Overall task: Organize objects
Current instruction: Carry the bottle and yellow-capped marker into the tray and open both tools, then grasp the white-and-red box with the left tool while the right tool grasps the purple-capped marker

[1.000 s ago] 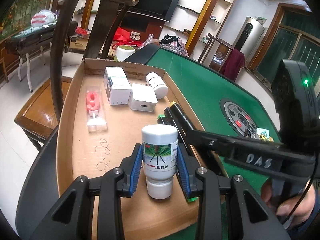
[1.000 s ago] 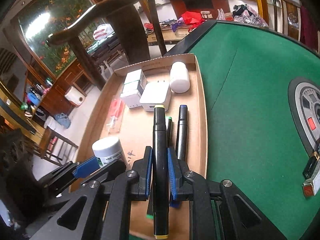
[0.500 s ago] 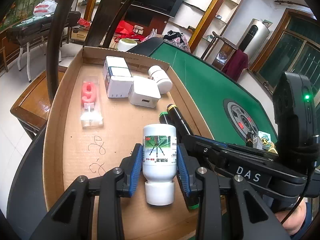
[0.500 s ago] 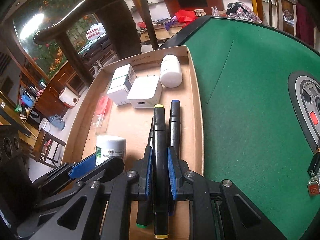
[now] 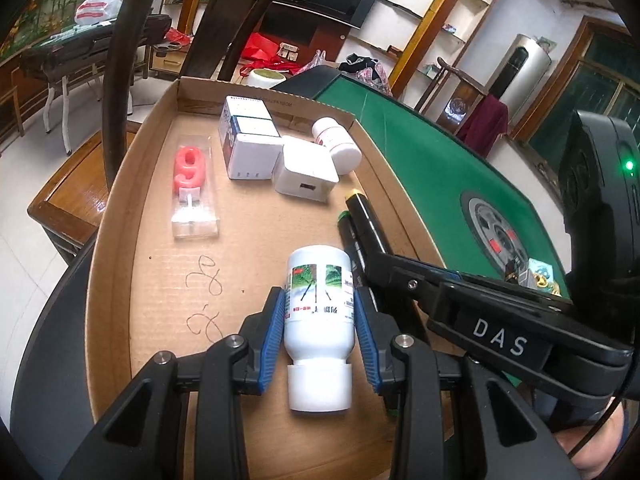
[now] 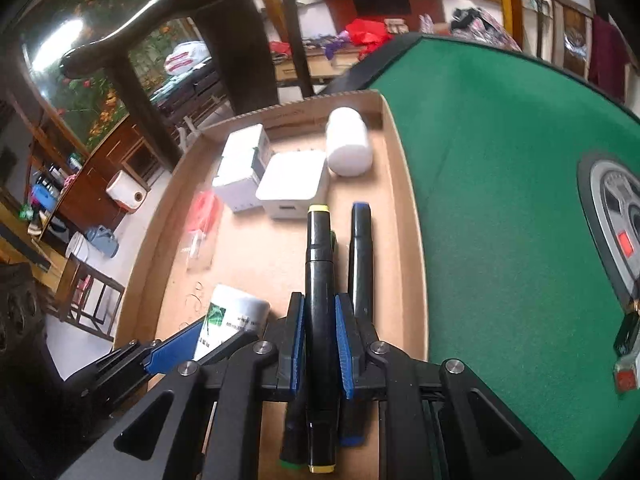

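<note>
A cardboard tray sits at the left edge of the green table. My left gripper is shut on a white labelled bottle, its cap toward the camera, low over the tray's near end. My right gripper is shut on a black yellow-capped marker. That marker runs lengthwise over a green-capped marker, with a blue-capped marker just to its right by the tray's right wall. I cannot tell if the held marker touches the tray. The left wrist view shows the yellow-capped marker to the right of the bottle.
At the tray's far end lie white boxes, a white charger, a second white bottle on its side and a red "9" candle pack. The green felt table stretches right. A dark wooden chair stands behind the tray.
Both grips are unchanged. In the right wrist view the held marker has drifted right, from beside the green-capped marker to over it, closer to the blue-capped one.
</note>
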The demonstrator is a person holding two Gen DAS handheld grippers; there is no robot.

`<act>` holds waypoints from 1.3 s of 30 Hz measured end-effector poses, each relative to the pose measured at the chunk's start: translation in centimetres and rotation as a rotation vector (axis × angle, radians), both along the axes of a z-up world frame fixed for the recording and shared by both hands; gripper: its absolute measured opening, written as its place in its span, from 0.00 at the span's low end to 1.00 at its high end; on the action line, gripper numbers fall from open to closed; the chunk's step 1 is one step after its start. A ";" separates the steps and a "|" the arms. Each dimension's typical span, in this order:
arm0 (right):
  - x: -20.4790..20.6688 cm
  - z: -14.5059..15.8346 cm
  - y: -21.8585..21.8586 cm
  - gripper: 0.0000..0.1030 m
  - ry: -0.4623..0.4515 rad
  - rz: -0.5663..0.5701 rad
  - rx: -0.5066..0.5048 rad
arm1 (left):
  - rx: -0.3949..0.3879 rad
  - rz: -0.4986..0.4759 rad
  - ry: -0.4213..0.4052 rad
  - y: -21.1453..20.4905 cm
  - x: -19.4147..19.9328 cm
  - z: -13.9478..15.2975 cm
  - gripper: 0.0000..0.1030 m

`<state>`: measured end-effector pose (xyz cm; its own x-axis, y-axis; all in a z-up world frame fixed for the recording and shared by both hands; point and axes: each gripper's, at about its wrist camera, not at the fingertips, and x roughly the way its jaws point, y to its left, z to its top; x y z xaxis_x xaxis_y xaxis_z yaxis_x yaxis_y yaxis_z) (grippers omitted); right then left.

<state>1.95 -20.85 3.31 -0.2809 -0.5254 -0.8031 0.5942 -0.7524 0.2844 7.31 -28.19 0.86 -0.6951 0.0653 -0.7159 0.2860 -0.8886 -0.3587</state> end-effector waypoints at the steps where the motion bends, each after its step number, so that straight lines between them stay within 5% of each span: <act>1: 0.0 -0.1 0.2 0.17 0.003 -0.014 0.006 | -0.007 -0.001 -0.004 0.1 0.0 0.0 0.33; 13: 0.0 -0.5 1.3 0.17 -0.047 -0.029 -0.007 | -0.011 0.022 -0.015 0.2 0.0 -0.1 0.33; 18: 0.0 -0.3 2.4 0.17 -0.066 -0.035 -0.041 | -0.009 0.025 -0.023 0.3 0.1 0.1 0.46; 25: 0.5 0.4 4.4 0.17 -0.085 -0.025 -0.110 | -0.022 0.013 -0.006 1.5 0.2 1.2 0.46; 39: -0.3 2.6 14.5 0.30 -0.022 -0.107 -0.204 | -0.101 -0.075 0.017 6.6 -0.4 3.8 0.48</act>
<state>1.70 -6.32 5.87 -0.3271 -0.6456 -0.6901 0.5057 -0.7365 0.4493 6.86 -21.58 4.66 -0.7028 0.0456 -0.7099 0.2120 -0.9392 -0.2702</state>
